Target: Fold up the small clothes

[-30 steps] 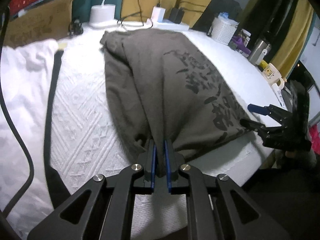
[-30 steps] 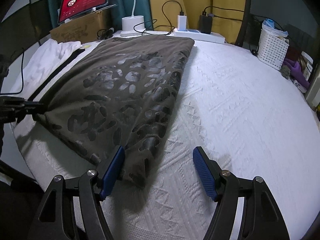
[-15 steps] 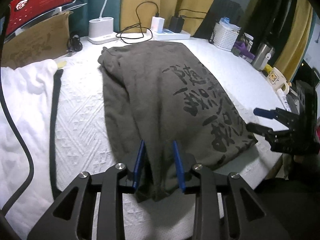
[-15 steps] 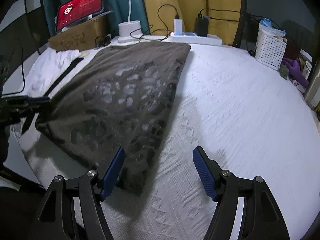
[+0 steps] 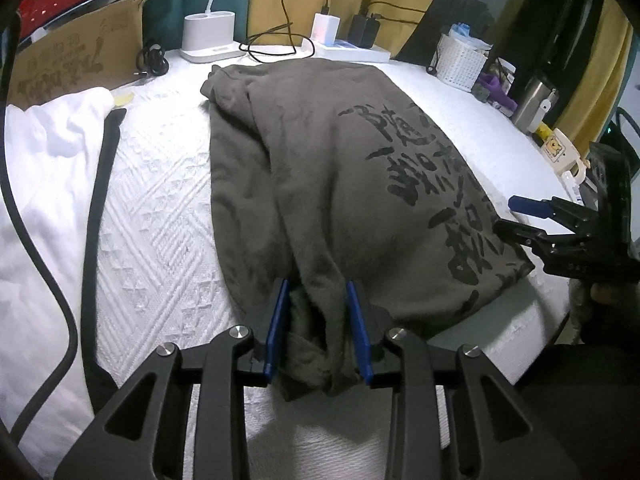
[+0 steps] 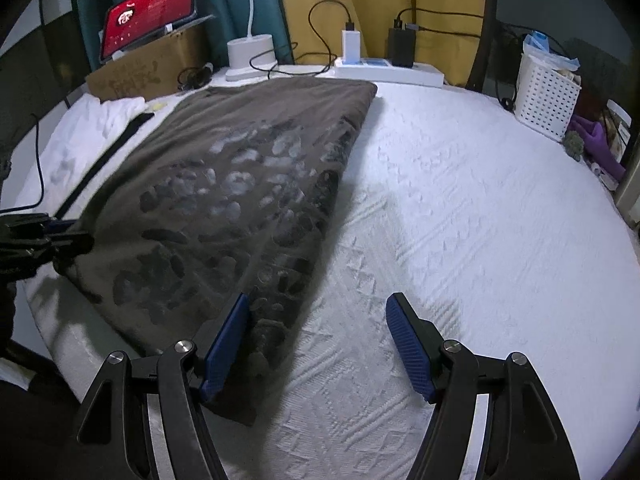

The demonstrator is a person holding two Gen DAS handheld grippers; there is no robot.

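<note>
On my left gripper (image 5: 316,326) the blue fingers (image 5: 276,328) stand a little apart with a bunched corner of the brown-grey printed T-shirt (image 5: 328,184) lying between them; the cloth fills the gap, and I cannot tell whether the pads press on it. My right gripper (image 6: 318,344) is spread wide and released: its left finger sits over the shirt's near right corner, its right finger over bare white textured bedspread (image 6: 460,208), gripping nothing. The shirt lies folded lengthwise into a long strip on the bed, black print up, running from the near edge toward the far edge. Just left of the shirt, a black strap (image 5: 98,200) lies along the bedspread, and beyond it a white garment (image 5: 44,160). Past the shirt's far end stand a white charging base (image 5: 208,38) and a power strip (image 6: 390,68) with plugged adapters. Left of those is a cardboard box (image 5: 76,60) with a red-screened tablet (image 6: 150,14) on top. Far right of the shirt sits a white perforated basket (image 6: 546,98).
</note>
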